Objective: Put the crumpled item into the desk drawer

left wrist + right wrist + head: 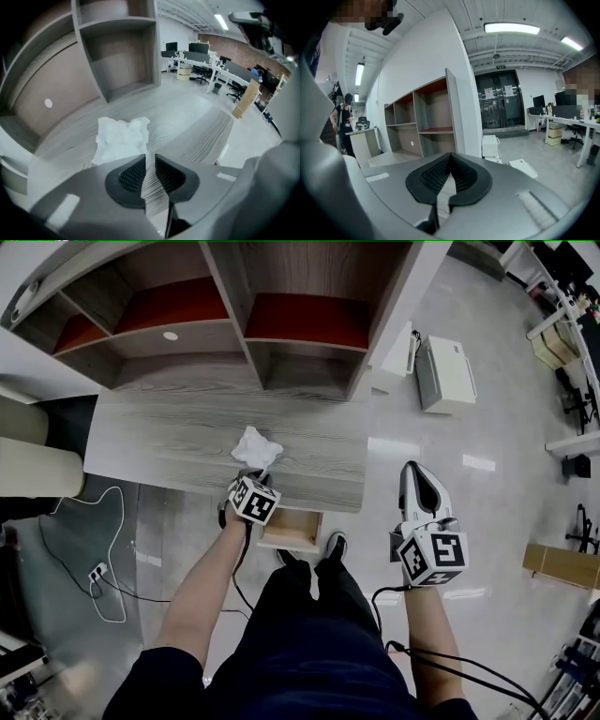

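A crumpled white paper (255, 445) lies on the grey wood-grain desk (169, 442), near its front edge. My left gripper (251, 474) points steeply down at the desk, its tips just in front of the paper. In the left gripper view the paper (121, 139) sits just beyond and left of the left gripper (150, 157), whose jaws stand a little apart with only desk showing between them. The desk drawer (292, 527) is pulled open below the front edge, right of that hand. My right gripper (417, 472) hangs off the desk's right end over the floor, pads (440, 174) meeting at the tip, holding nothing.
A shelf unit (246, 320) with red-backed compartments stands at the back of the desk. White boxes (444, 372) lie on the floor at right, a power strip and cables (97, 574) at left. My feet (335, 545) are by the drawer. A person (344, 119) stands far left.
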### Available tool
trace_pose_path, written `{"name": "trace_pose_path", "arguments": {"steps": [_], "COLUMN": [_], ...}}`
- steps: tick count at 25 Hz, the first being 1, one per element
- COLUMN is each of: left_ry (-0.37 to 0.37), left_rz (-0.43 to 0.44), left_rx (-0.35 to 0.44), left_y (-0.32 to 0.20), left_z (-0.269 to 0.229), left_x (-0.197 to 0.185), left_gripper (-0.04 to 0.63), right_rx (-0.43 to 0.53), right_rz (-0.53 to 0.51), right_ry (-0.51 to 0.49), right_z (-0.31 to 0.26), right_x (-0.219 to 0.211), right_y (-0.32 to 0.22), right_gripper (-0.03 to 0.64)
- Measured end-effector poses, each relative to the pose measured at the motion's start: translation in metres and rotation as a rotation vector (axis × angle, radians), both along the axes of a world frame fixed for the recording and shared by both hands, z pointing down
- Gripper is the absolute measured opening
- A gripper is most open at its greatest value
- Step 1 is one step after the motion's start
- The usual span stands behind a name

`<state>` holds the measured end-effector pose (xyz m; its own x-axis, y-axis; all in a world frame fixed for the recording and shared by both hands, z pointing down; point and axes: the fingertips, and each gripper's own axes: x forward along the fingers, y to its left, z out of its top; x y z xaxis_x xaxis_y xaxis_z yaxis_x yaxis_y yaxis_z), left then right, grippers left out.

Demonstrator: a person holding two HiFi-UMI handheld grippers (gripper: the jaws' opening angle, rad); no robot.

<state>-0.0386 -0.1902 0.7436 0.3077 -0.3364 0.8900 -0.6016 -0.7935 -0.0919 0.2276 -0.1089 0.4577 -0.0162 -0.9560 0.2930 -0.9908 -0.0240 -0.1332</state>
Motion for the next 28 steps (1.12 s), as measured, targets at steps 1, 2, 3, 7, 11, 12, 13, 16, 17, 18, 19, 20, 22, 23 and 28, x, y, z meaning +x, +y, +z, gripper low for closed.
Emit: {"name": "trace_pose_path", "arguments": {"steps": [1, 2, 3, 7, 11, 12, 13, 16, 17, 18, 19, 20, 22, 23, 28], "left_ry": [-0.009, -0.015, -0.020, -0.035, 0.023, 0.037, 0.047, 0.074, 0.084, 0.094, 0.102, 0.109, 0.130, 0.150, 0.237], "left_rz": [-0.014, -0.025, -0.029, 0.010, 0.051, 0.061, 0.075, 0.117, 0.124, 0.129, 0.135, 0.141, 0.150, 0.146, 0.104], "left_rx": [0.000, 0.004, 0.011, 0.066, 0.067, 0.069, 0.074, 0.094, 0.100, 0.107, 0.117, 0.128, 0.142, 0.141, 0.129], "left_y": [0.000, -0.001, -0.002, 0.001, 0.019, 0.024, 0.030, 0.048, 0.054, 0.060, 0.065, 0.070, 0.081, 0.087, 0.120], "left_z": [0.002, 0.004, 0.003, -0.003, -0.013, -0.016, -0.019, -0.030, -0.034, -0.039, -0.044, -0.049, -0.060, -0.065, -0.086], "left_x": [-0.003, -0.006, -0.008, -0.010, -0.006, -0.004, -0.003, 0.001, 0.002, 0.002, 0.003, 0.003, 0.002, 0.002, -0.003], "left_gripper": [0.061, 0.060, 0.060, 0.006, 0.005, 0.005, 0.004, 0.003, 0.003, 0.003, 0.003, 0.003, 0.003, 0.003, 0.003], "right_rx": [-0.002, -0.004, -0.007, -0.020, -0.024, -0.024, -0.024, -0.026, -0.027, -0.028, -0.028, -0.028, -0.028, -0.028, -0.023], "right_rz": [0.000, 0.000, -0.002, -0.015, -0.051, -0.063, -0.075, -0.115, -0.128, -0.141, -0.155, -0.169, -0.196, -0.209, -0.289], "right_ry": [-0.001, -0.002, -0.005, -0.017, -0.017, -0.017, -0.018, -0.023, -0.024, -0.026, -0.027, -0.029, -0.030, -0.031, -0.041], "right_z": [0.001, 0.002, 0.003, 0.008, 0.011, 0.011, 0.011, 0.012, 0.013, 0.013, 0.013, 0.014, 0.014, 0.014, 0.014], "right_x": [0.000, 0.001, 0.001, -0.004, -0.016, -0.020, -0.024, -0.036, -0.040, -0.044, -0.048, -0.053, -0.062, -0.067, -0.096], "right_y": [0.002, 0.003, 0.003, 0.003, 0.000, -0.002, -0.004, -0.010, -0.011, -0.013, -0.015, -0.016, -0.019, -0.020, -0.031], "right_gripper": [0.006, 0.006, 0.006, 0.006, 0.006, 0.006, 0.006, 0.006, 0.006, 0.006, 0.006, 0.006, 0.006, 0.006, 0.006]}}
